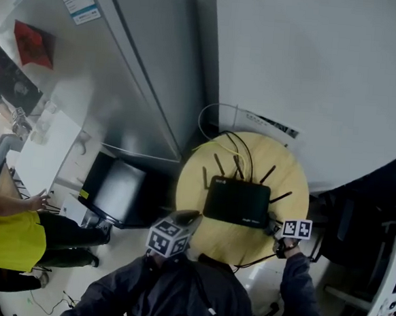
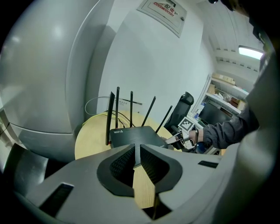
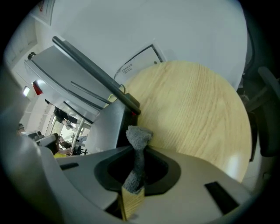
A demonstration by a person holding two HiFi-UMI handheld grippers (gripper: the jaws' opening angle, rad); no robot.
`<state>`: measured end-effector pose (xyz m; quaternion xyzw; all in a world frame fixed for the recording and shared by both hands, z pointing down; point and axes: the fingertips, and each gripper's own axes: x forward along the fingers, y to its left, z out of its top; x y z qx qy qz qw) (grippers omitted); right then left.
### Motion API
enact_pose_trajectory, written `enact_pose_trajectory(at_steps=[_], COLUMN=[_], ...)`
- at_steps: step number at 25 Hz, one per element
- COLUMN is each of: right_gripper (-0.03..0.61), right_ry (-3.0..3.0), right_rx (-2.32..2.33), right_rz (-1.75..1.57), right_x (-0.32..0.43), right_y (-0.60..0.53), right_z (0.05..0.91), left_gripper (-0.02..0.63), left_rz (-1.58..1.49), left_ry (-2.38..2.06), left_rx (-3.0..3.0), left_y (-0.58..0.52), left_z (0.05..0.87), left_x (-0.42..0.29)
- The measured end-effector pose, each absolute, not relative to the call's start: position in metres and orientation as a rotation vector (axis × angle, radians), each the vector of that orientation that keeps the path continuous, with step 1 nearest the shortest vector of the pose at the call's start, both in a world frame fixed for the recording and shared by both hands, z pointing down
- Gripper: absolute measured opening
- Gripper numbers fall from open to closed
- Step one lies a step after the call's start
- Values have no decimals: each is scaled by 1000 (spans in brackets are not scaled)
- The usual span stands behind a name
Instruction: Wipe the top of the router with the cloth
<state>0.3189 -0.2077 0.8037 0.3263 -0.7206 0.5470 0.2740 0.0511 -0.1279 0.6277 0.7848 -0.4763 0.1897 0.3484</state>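
Note:
A black router with several upright antennas lies on the round wooden table. My right gripper is at the router's front right corner, shut on a grey cloth that sticks up between its jaws. In the right gripper view the router's top lies just left of the cloth, apart from it. My left gripper hovers at the table's near edge, in front of the router. Its jaws are shut with nothing between them.
Yellow and white cables loop behind the router. A grey cabinet and a white curved wall stand close behind the table. A black box sits on the floor at left, near a person in yellow.

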Motion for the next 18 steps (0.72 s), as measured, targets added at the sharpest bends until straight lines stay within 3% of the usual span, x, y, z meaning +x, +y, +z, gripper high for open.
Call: enact_pose_trajectory(at_steps=[18], right_gripper=[74], right_ry=[-1842], right_rx=[1092], right_rz=[1487], right_x=[306], right_y=[-144], right_z=[803], left_gripper=[26], left_rz=[479], left_ry=[-1128], left_rx=[2131], left_y=[-107], left_z=[619], left_x=[32])
